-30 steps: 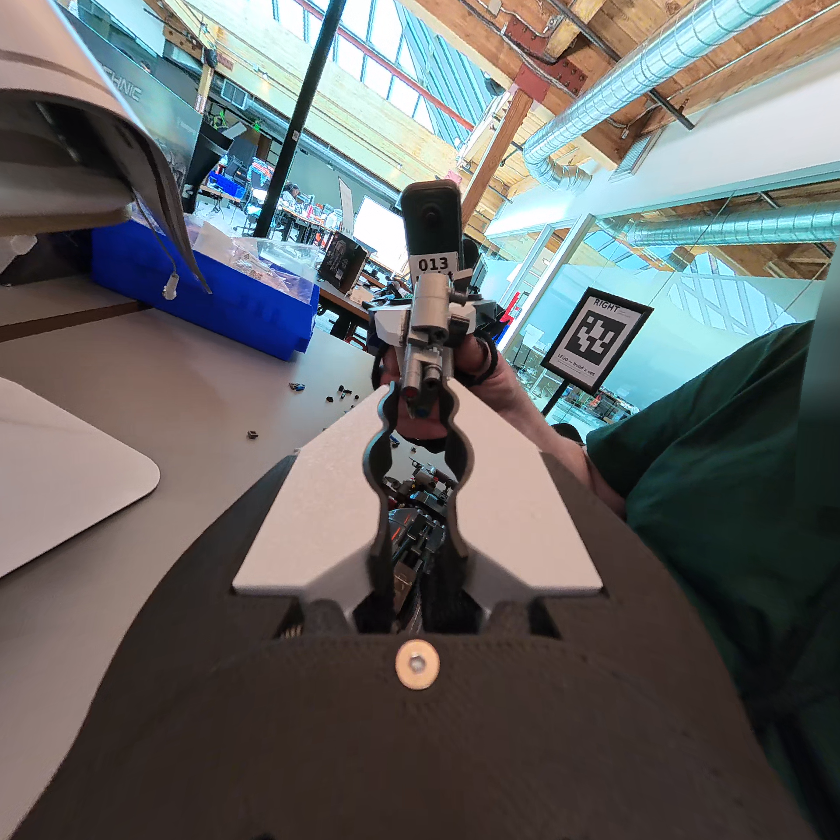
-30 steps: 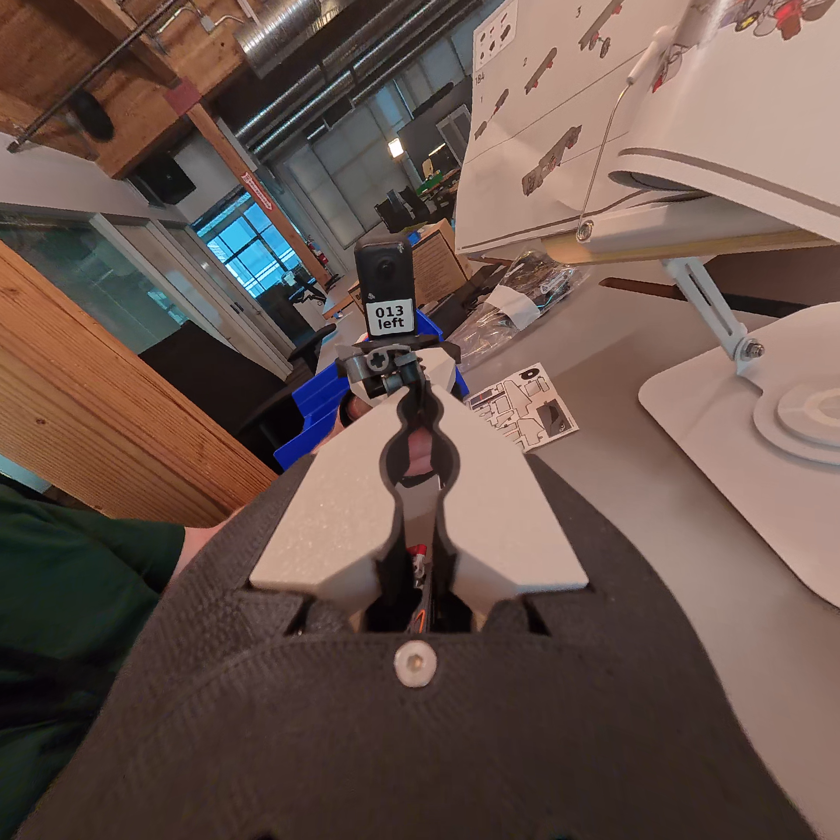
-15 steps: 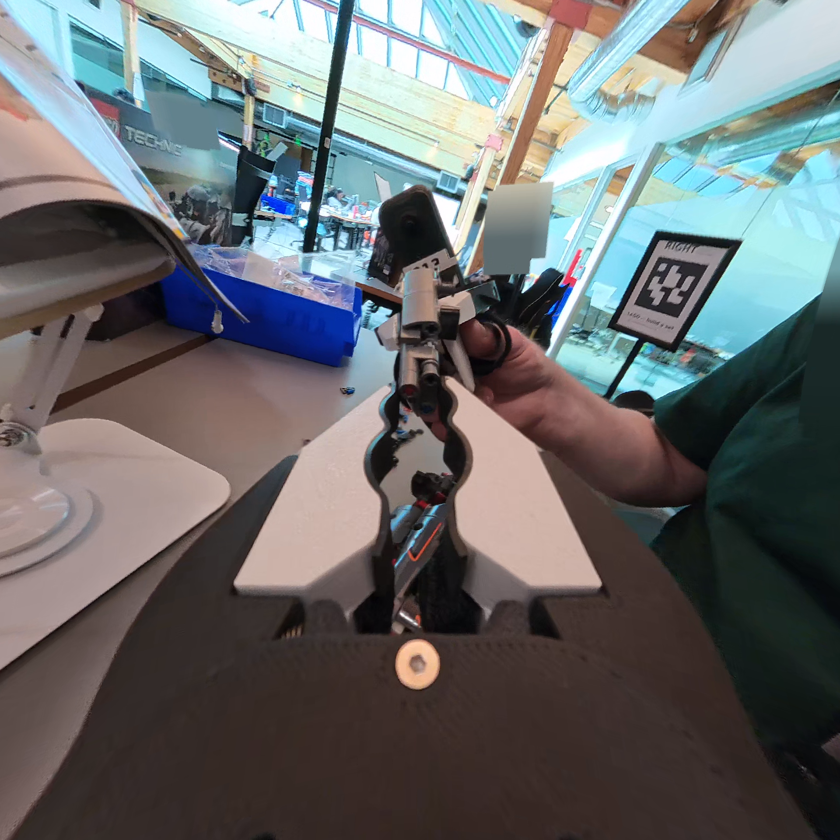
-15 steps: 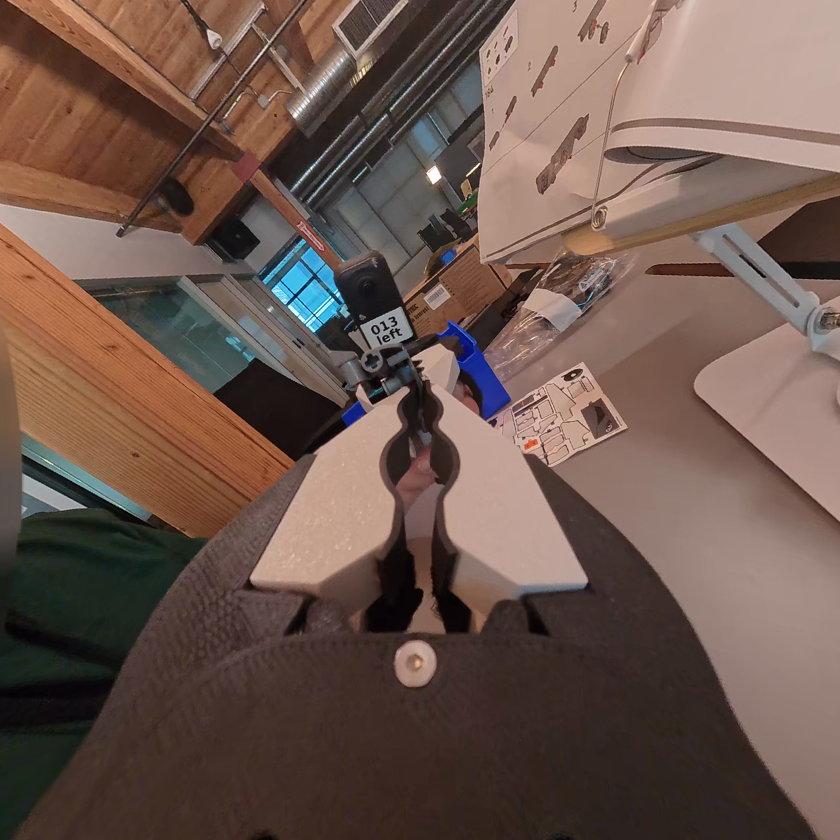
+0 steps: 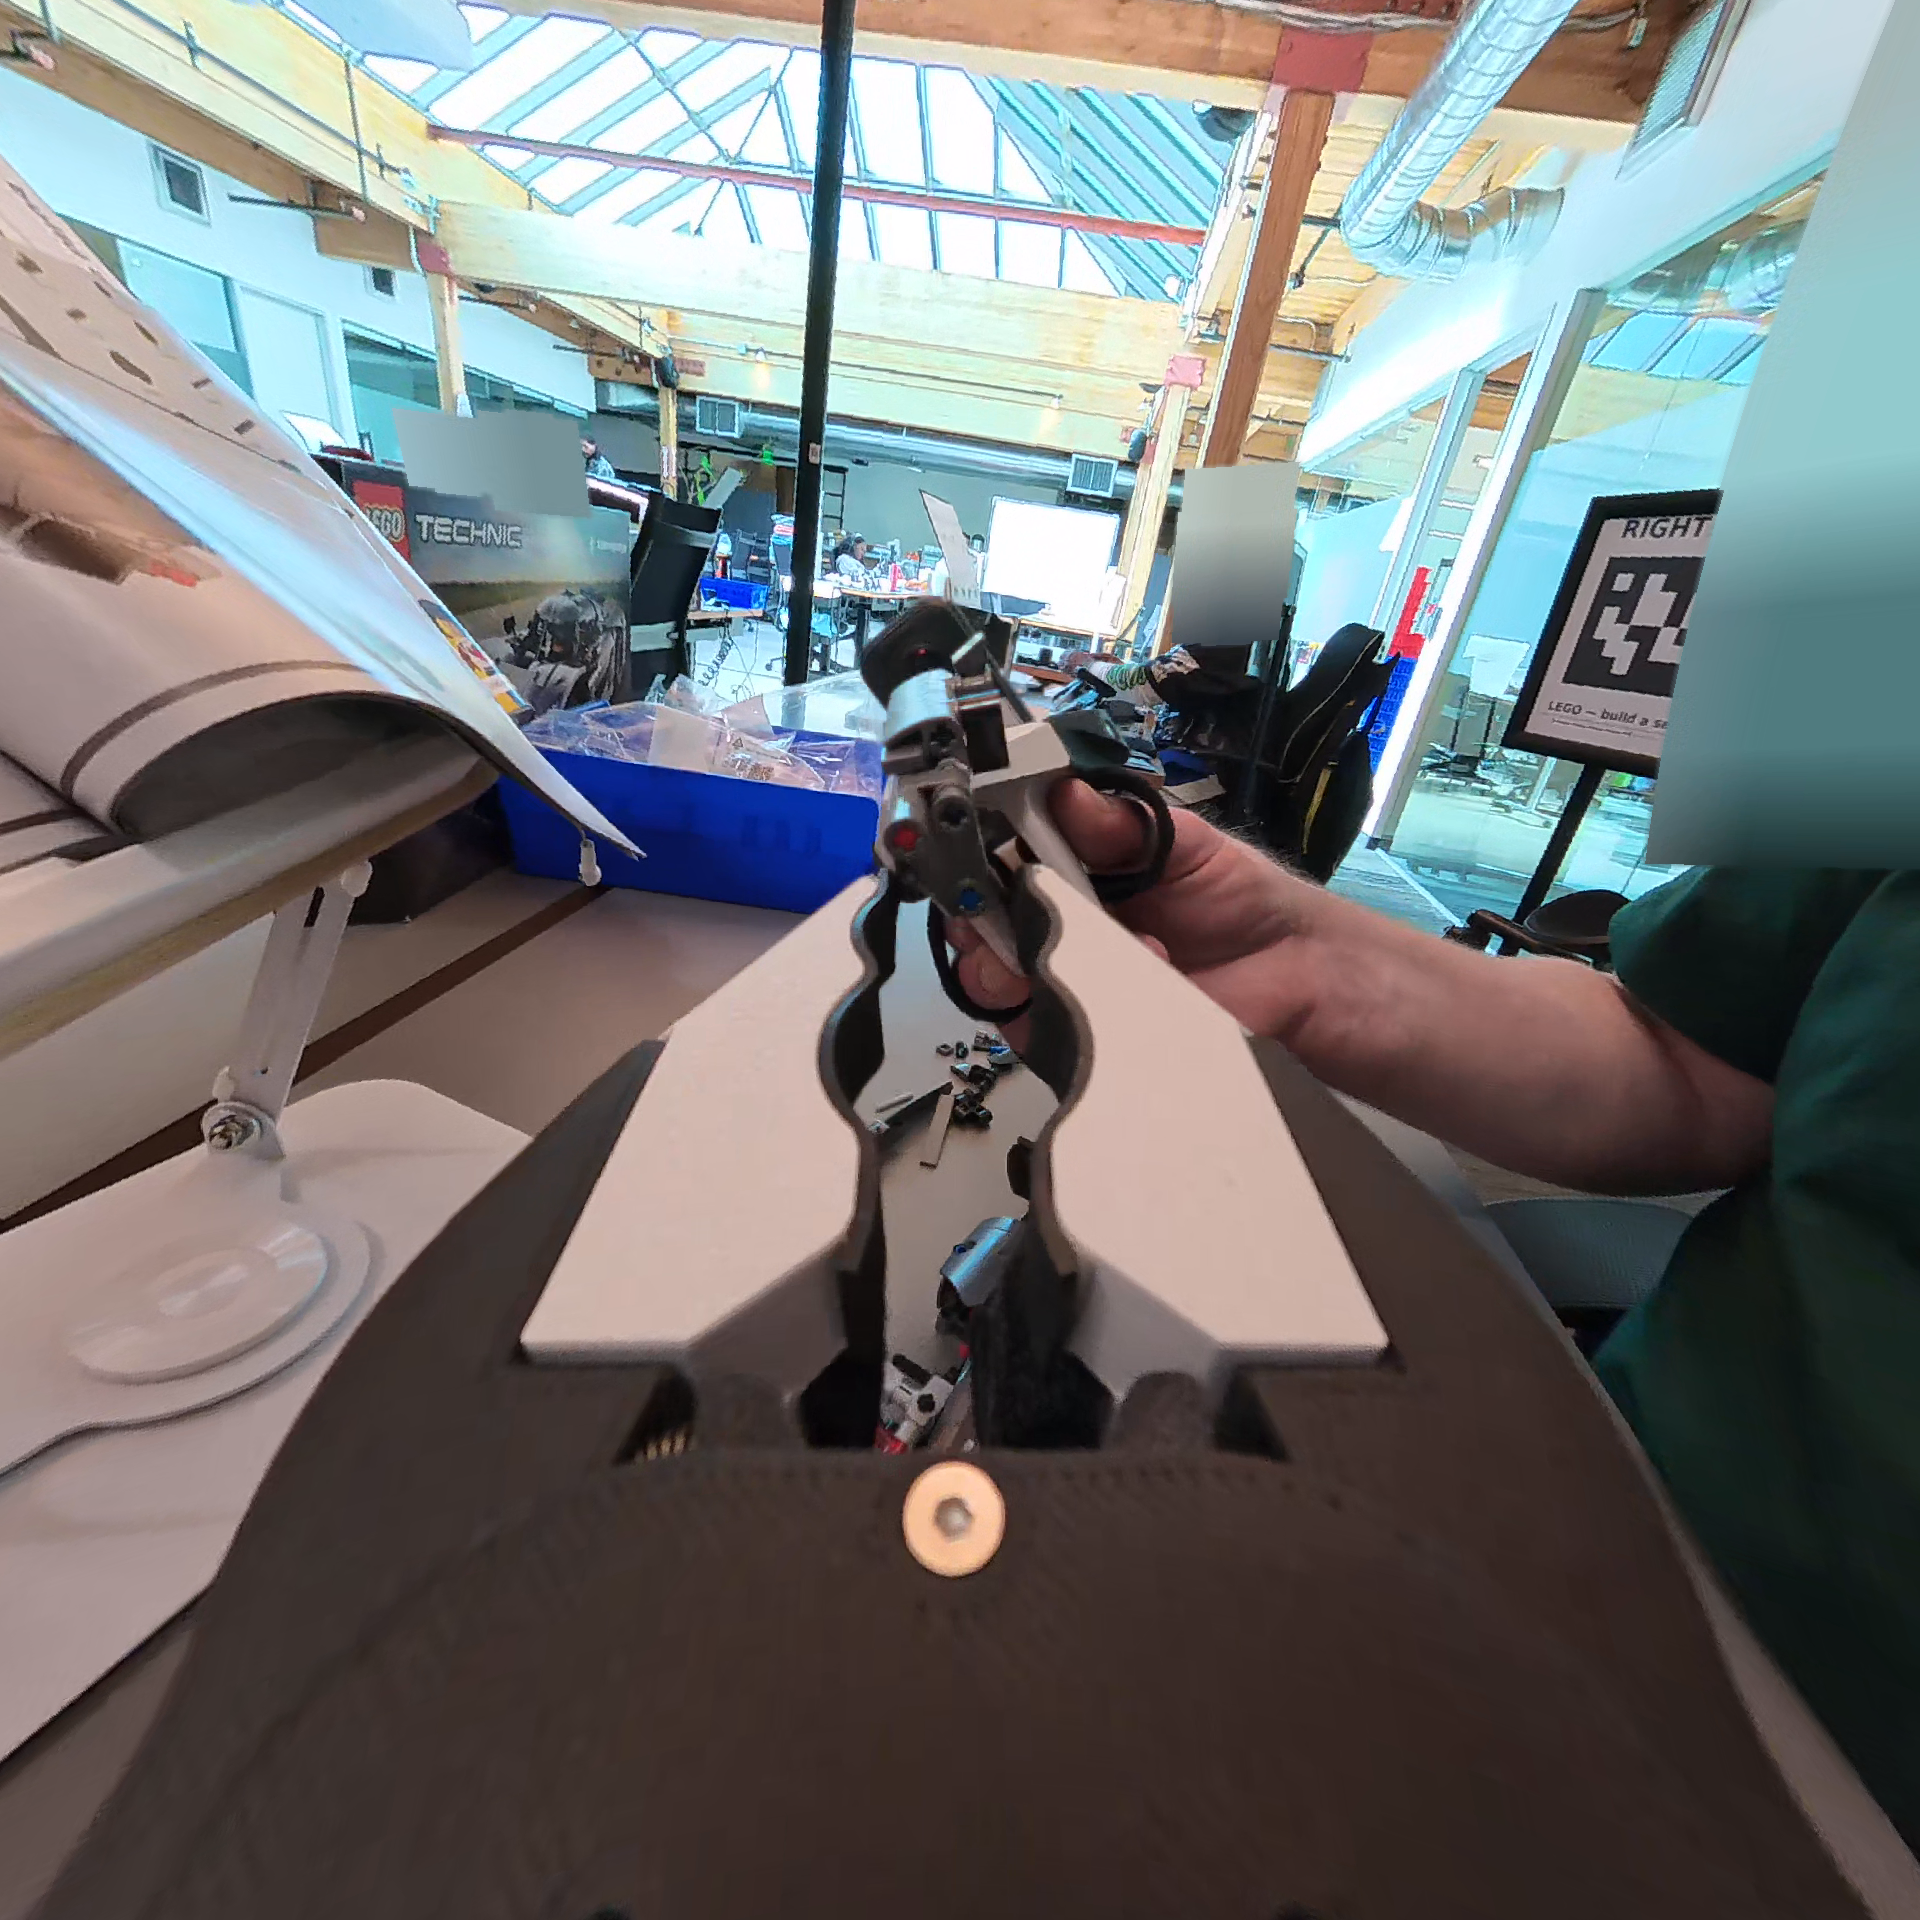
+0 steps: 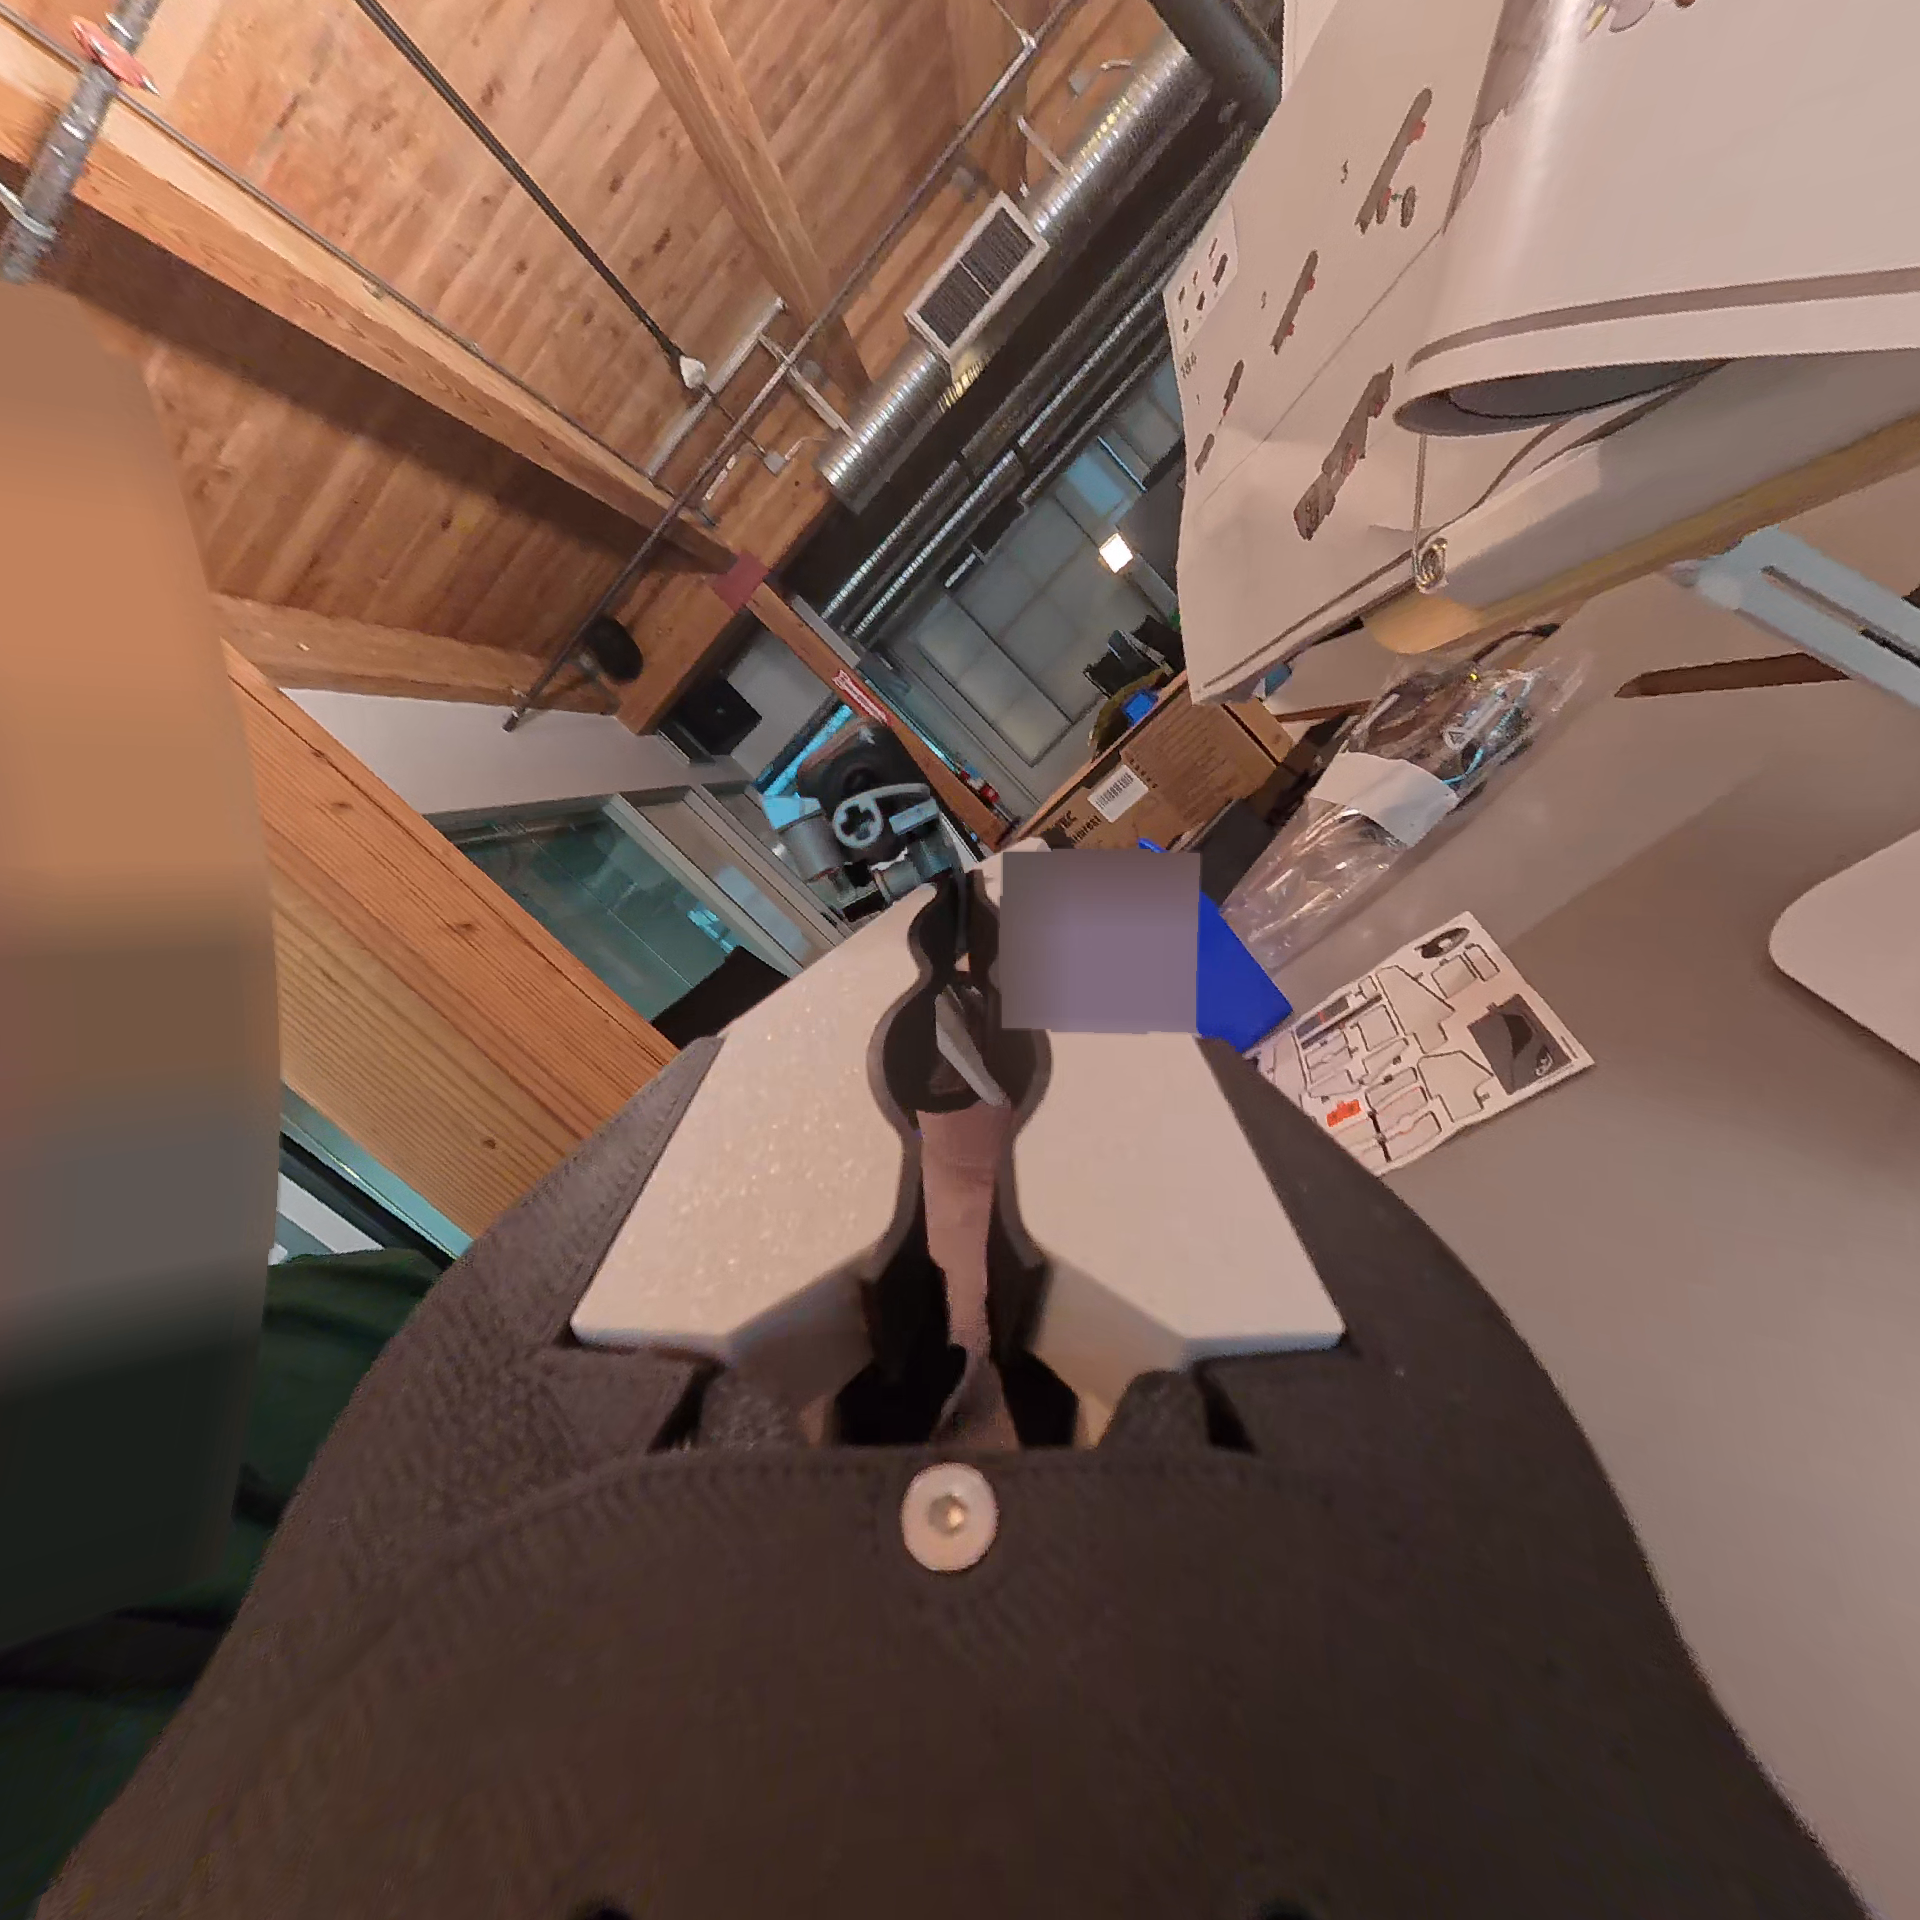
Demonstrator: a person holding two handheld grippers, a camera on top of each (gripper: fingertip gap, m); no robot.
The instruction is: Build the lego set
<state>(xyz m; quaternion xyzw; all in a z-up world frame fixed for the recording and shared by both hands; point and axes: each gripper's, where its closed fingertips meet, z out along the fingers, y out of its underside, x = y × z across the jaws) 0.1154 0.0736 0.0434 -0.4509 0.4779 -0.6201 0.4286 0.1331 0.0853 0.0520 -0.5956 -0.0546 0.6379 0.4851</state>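
Both your grippers pinch one grey lego assembly [image 5: 935,821], held aloft above desk [image 5: 665,997]: left gripper [image 5: 951,914] nipping its lower end, right gripper [image 6: 951,914] opposite end. Risk — twisting against each other pops pins; small parts drop among loose pieces [image 5: 961,1081] below.

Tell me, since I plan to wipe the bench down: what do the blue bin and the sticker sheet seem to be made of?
The blue bin looks like moulded plastic with a smooth, slightly glossy face: uniform colour, rigid straight walls. The sticker sheet looks like thin paper or film lying flat on the grey table, printed with outlined shapes; which backing, I cannot tell.
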